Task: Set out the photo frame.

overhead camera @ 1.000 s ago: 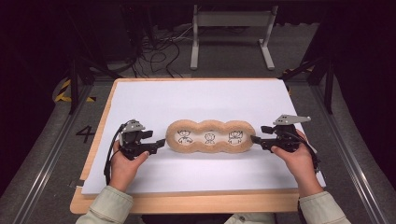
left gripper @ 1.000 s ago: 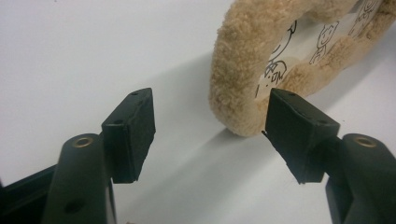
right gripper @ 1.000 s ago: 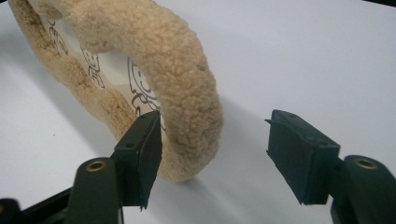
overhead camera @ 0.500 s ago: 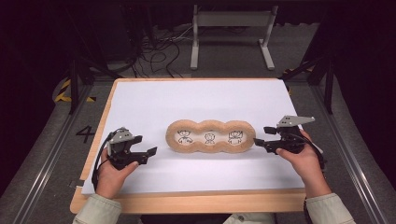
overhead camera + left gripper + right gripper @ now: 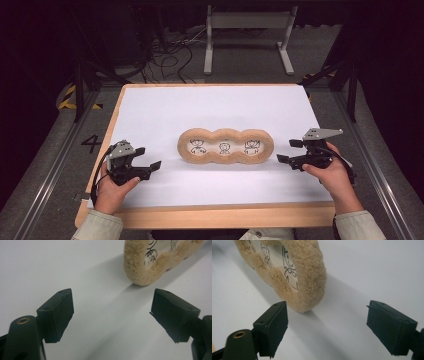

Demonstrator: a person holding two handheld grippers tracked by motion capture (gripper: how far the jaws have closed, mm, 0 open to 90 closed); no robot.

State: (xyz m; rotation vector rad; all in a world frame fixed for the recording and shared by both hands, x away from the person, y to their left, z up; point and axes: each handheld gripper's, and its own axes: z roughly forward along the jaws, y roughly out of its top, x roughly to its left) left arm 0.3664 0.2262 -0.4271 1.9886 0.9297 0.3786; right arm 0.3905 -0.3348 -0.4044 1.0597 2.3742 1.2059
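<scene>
now: fleece frame let go, both tongs spread

fleece frame (image 5: 225, 146) lies flat mid white sheet (image 5: 210, 107), between left gripper (image 5: 150, 166) and right gripper (image 5: 287, 152). jaws on both have just been opening; nothing between them. frame looks light, soft-pile, rim compressible: best pinched at the rounded ends. sheet smooth, likely slippery. wooden table (image 5: 220, 216); dark room, cables (image 5: 165, 55) behind.
</scene>
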